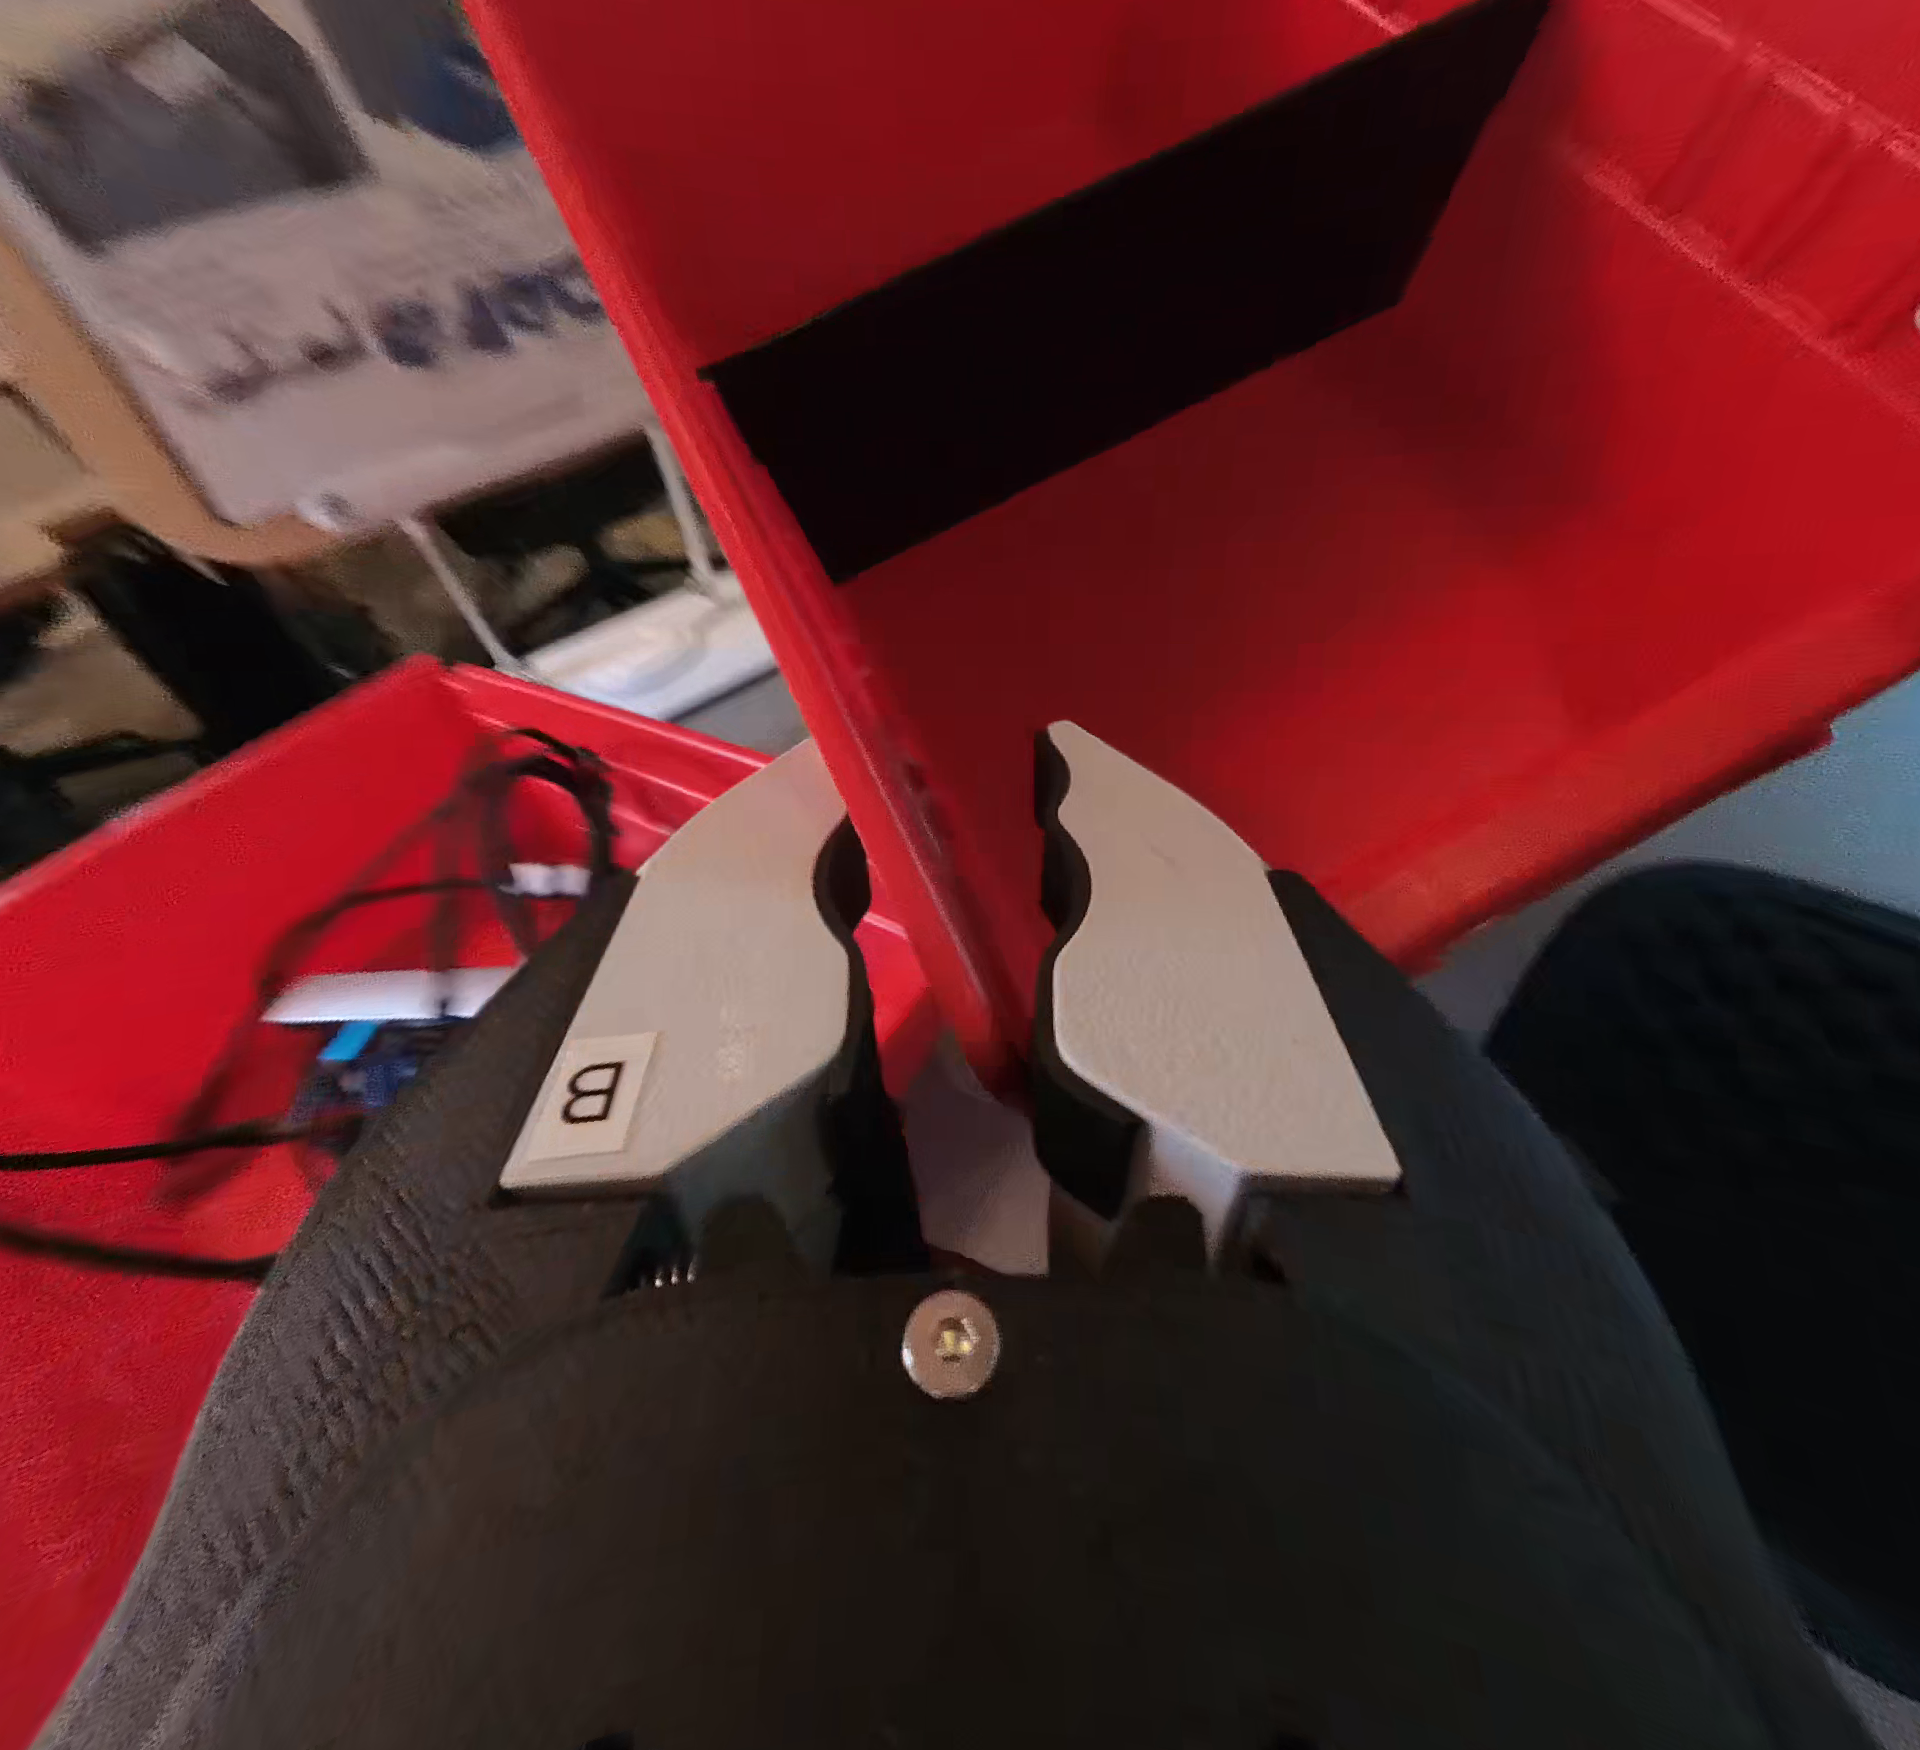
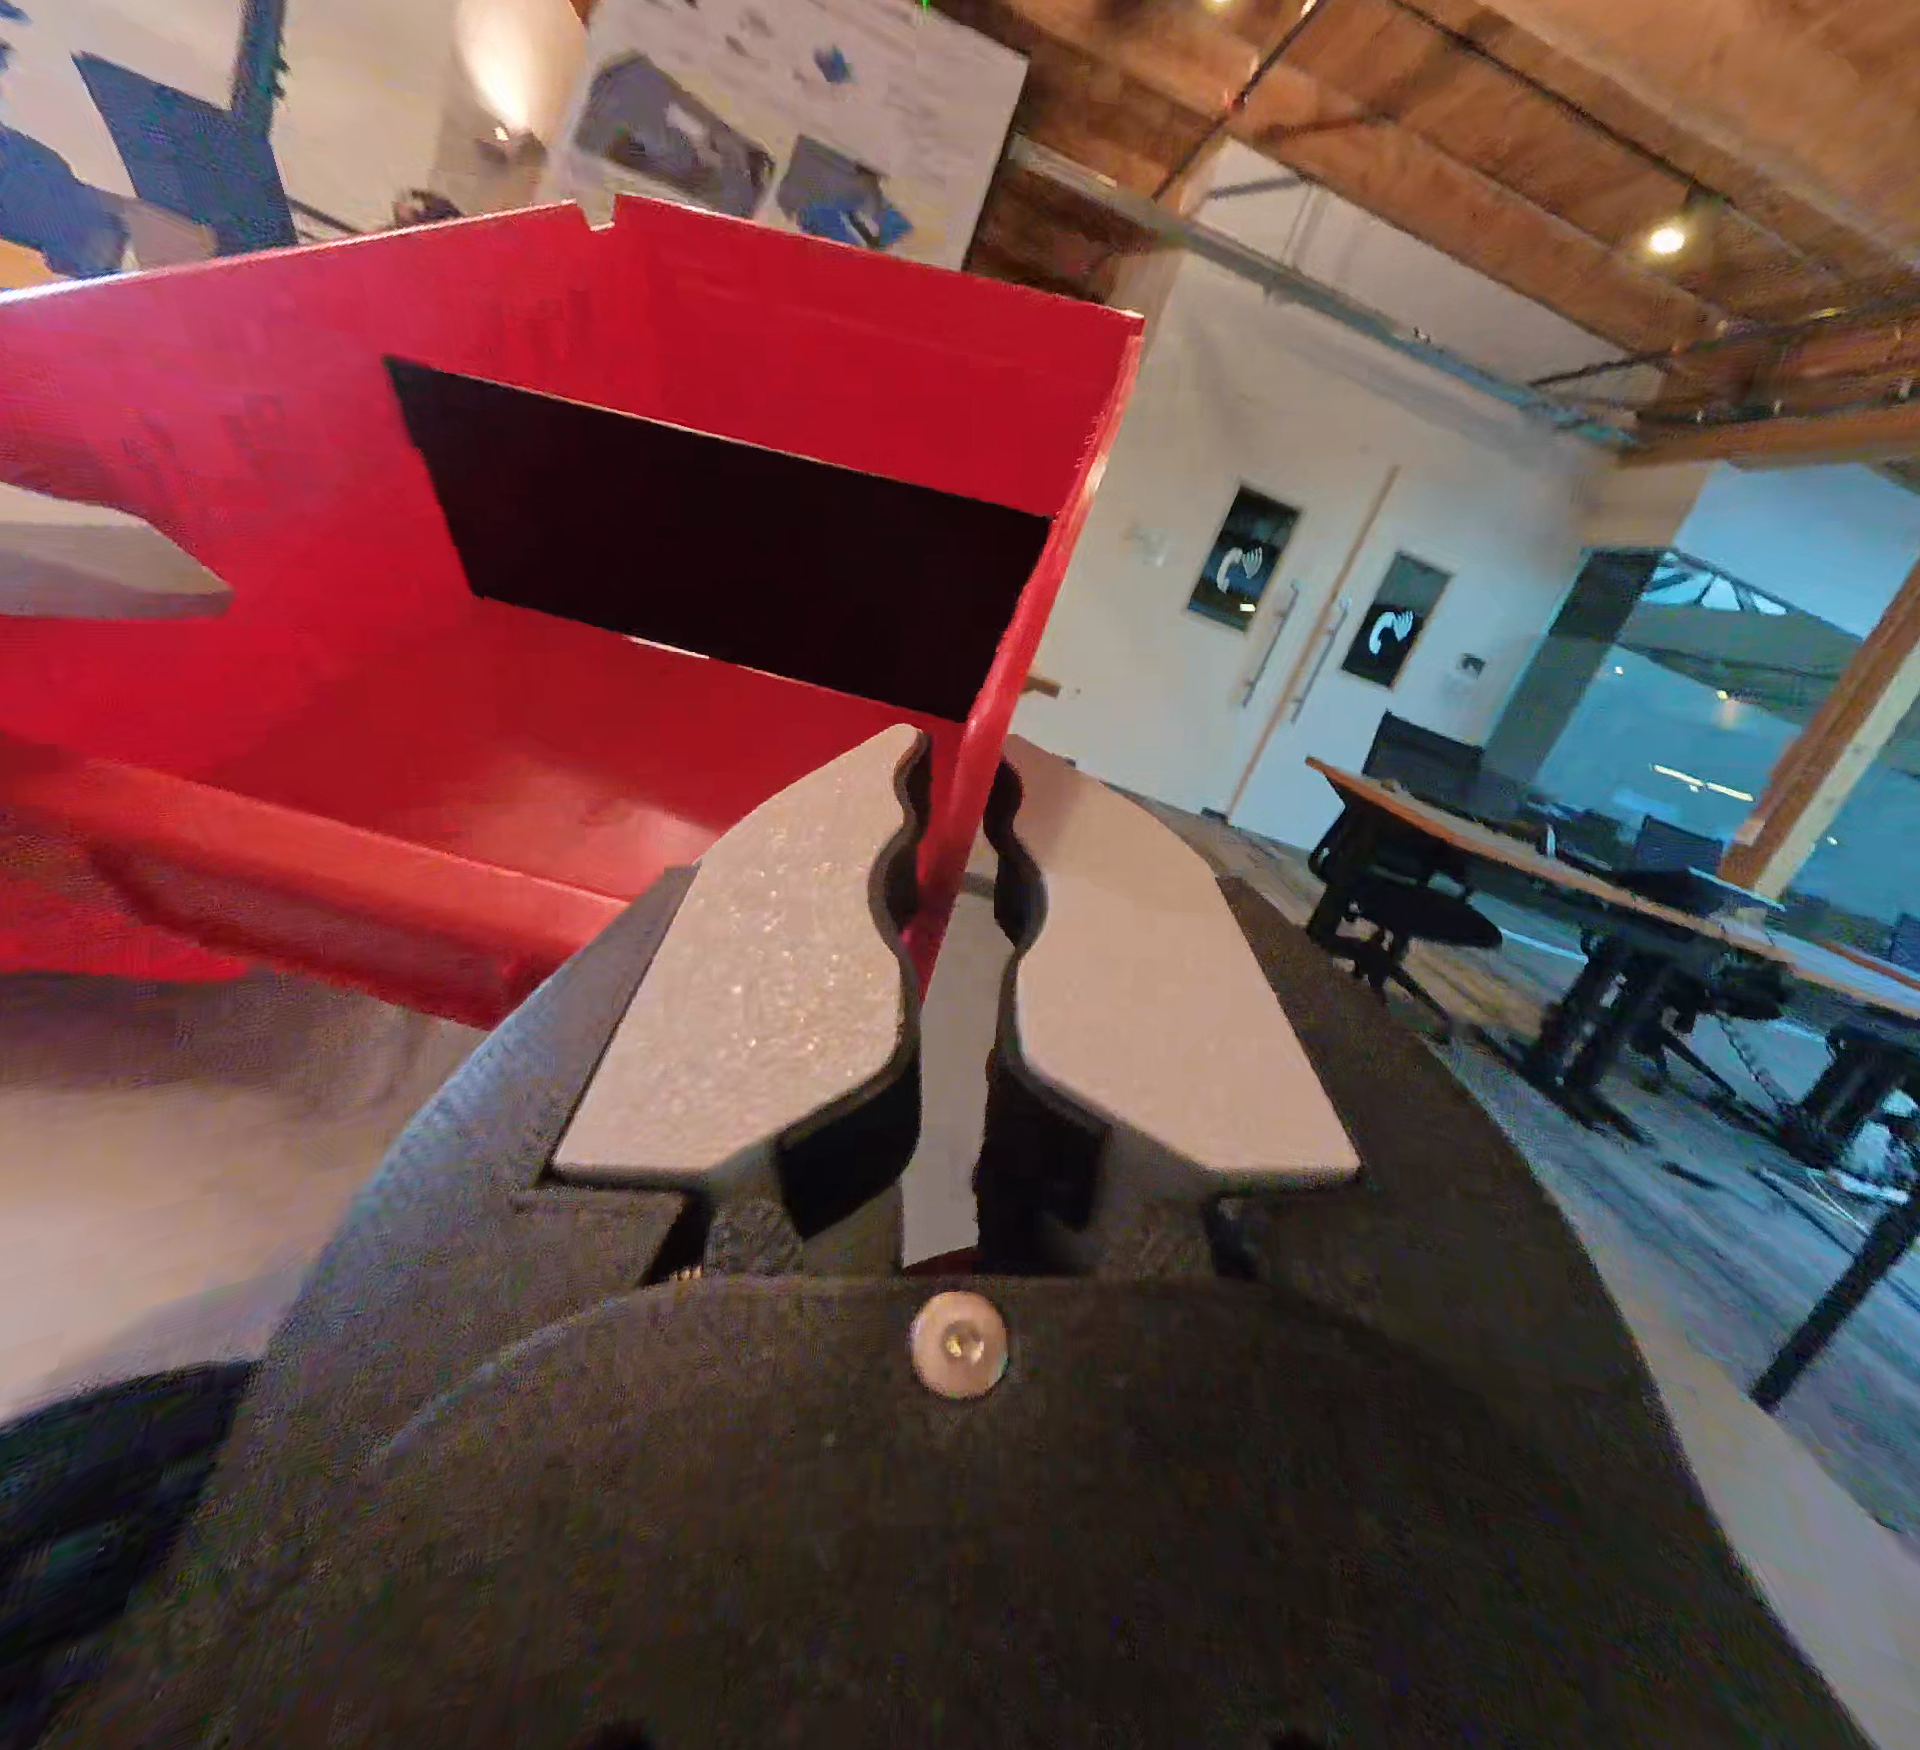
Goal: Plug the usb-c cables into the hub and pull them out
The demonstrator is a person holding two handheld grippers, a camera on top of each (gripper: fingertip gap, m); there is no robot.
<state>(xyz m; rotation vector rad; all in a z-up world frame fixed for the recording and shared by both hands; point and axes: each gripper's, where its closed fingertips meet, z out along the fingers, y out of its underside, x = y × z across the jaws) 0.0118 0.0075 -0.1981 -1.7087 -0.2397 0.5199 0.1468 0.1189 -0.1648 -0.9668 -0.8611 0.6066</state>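
While my left gripper (image 1: 940, 890) and my right gripper (image 2: 961, 807) each pinch a side wall of the tilted red bin (image 1: 1195, 194) with its black divider (image 1: 1091, 329), thin black cables (image 1: 540, 796) lie in a second red bin (image 1: 156, 973) at lower left.

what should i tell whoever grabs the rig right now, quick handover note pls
Left gripper: shut on the side wall of the raised red bin.
Right gripper: shut on the opposite wall of the same bin, which is tilted, empty, with a black divider across it.
Job's things: black cables lie in a second red bin below left, with a white and blue item; the hub cannot be made out.
Done: no plugging is visible.
Left: set the bin down, then plug the cables in and pull them out.
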